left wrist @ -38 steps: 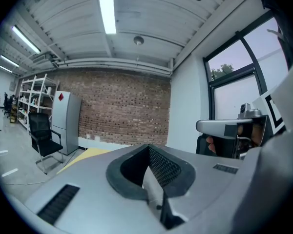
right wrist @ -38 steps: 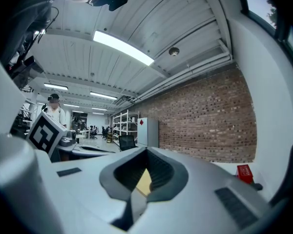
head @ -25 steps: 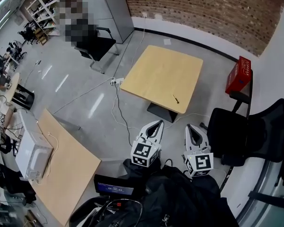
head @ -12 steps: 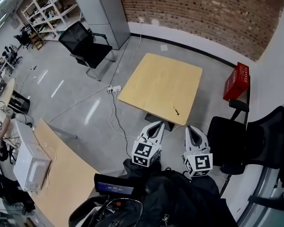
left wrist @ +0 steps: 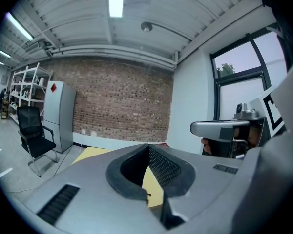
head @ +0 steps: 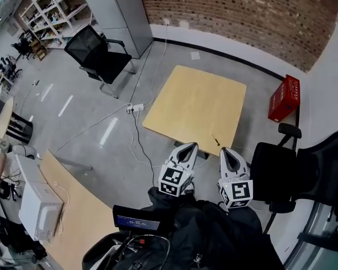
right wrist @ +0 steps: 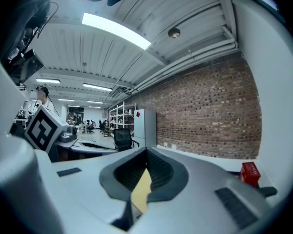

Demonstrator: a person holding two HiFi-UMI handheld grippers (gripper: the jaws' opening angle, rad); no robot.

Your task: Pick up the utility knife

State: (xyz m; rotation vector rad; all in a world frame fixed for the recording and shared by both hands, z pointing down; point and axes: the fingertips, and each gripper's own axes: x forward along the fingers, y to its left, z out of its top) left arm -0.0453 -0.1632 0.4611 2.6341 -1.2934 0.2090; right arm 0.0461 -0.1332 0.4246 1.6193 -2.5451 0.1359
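Utility knife [head: 214, 140] just beyond right tongs [head: 226, 150]

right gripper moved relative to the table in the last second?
Yes. The right gripper has closed in on the table: its tips now sit at the near edge by the utility knife; before, floor separated them.

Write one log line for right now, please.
left gripper: shut, empty | right gripper: shut, empty | utility knife: on table near its closest edge, untouched | pickup: not yet done
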